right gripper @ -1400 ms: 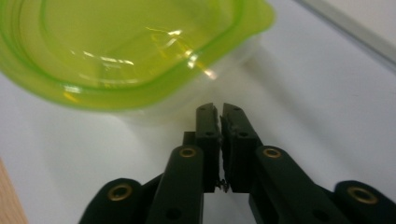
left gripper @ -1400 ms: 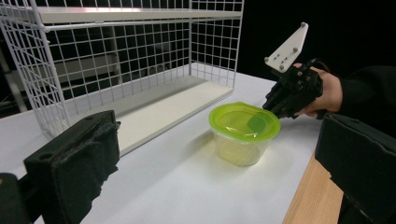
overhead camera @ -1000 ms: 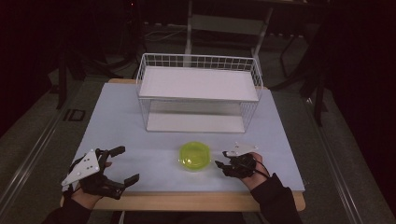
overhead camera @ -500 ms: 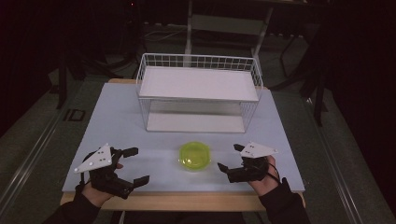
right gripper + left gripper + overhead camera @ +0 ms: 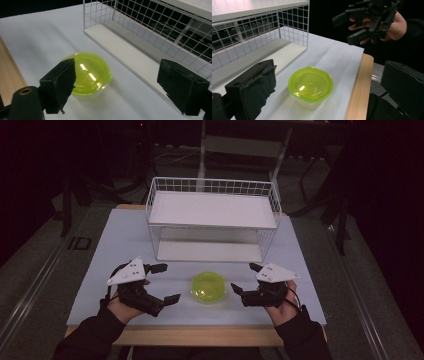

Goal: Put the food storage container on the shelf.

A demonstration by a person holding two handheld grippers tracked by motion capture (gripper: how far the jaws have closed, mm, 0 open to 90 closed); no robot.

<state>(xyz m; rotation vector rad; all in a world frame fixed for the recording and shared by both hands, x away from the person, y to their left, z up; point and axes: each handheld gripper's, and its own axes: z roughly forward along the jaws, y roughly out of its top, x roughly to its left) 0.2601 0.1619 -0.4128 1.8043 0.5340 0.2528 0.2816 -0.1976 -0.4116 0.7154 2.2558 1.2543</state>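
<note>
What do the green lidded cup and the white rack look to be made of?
Green lidded cup: likely thin translucent plastic, glossy; light glints on the lid and the base looks clear. White rack: seemingly coated metal wire mesh, with flat matte white shelf boards, possibly laminate.

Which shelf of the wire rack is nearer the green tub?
The bottom shelf: it lies on the table just behind the green tub. The top shelf stands above it, inside the wire rack.

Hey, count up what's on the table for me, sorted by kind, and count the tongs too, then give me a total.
Green-lidded container: 1
White wire shelf rack: 1
Tongs, left tongs and right tongs, both open and held above the table: 2
Total: 4
</note>
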